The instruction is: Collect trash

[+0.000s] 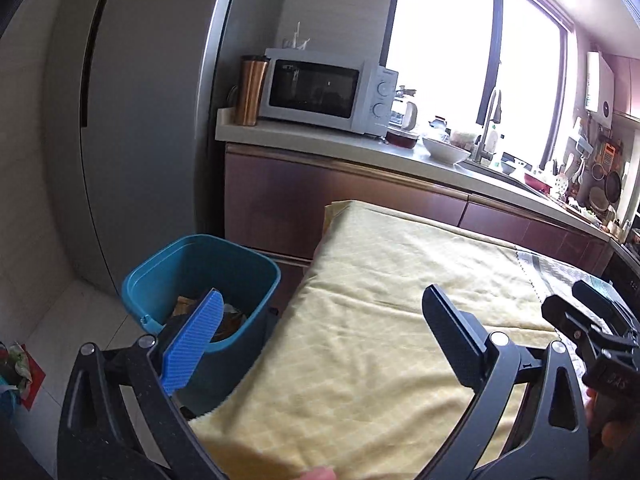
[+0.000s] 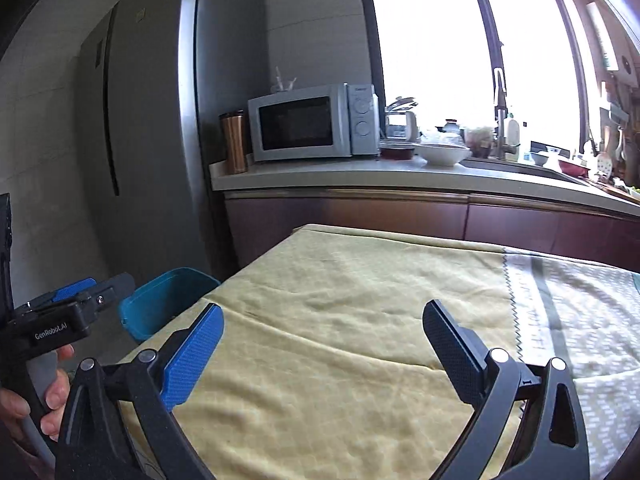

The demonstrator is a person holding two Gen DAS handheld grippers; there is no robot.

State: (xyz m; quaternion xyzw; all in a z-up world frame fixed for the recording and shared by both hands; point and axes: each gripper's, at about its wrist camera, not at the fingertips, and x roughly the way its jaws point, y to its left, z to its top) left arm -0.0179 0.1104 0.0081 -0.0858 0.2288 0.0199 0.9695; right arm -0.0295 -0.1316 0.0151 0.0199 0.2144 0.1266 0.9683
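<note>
My left gripper [image 1: 324,328] has its jaws spread wide with nothing between them; the blue pad [image 1: 196,340] sits on one side and the black pad [image 1: 454,332] on the other. My right gripper [image 2: 322,346] is likewise fully spread and empty. In the left wrist view, the right gripper's body shows at the right edge; in the right wrist view, a hand [image 2: 24,404] at the left edge grips the handle of the left gripper.

Directly beneath both grippers lies a table covered by a yellow cloth [image 1: 380,320], wrinkled and bare in the visible area. A patterned grey-and-white cloth [image 2: 580,320] covers the table's right part.

Beside the table's left edge, on the floor, stands a blue bin [image 1: 200,276]. Trash [image 1: 230,318] lies inside it at the bottom; I cannot tell the individual pieces apart.

Behind the table runs a counter [image 2: 360,176] above dark brown cabinet fronts. On it, from left: a copper tumbler [image 2: 233,142], a white microwave [image 2: 312,124], a white bowl [image 2: 442,154] and a tap [image 2: 500,116]. A grey refrigerator [image 2: 152,120] stands at the left. A bright window [image 2: 440,40] fills the back wall.
</note>
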